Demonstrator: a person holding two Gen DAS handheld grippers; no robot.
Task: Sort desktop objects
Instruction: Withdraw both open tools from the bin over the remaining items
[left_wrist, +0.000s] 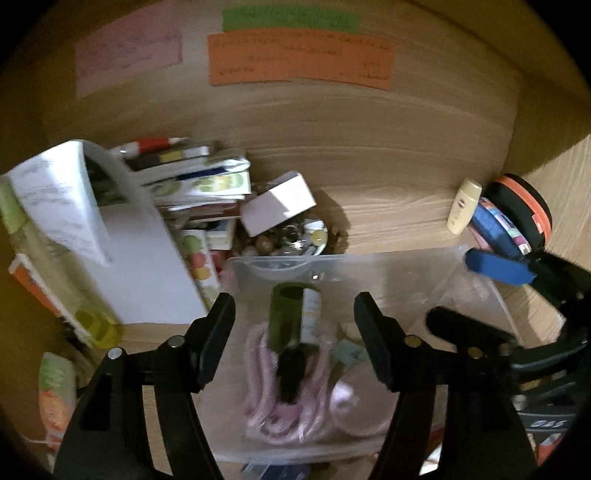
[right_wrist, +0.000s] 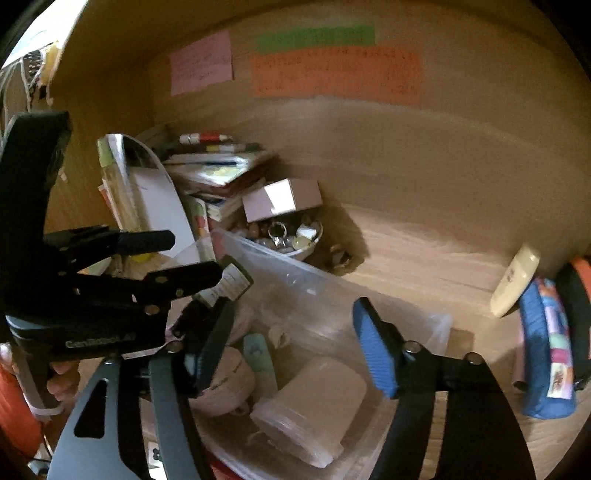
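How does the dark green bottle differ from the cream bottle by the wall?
The dark green bottle lies inside the clear plastic bin, on a pink coiled cord; the cream bottle is outside it on the desk, propped up and leaning against a blue pouch. The green one is dark with a black cap and a white label; the cream one is pale all over. Neither is held by a claw.

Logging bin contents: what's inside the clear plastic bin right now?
In the clear plastic bin: dark green bottle lying on a pink cord coil, round pink case, stacked clear lids. Anything beneath them is hidden.
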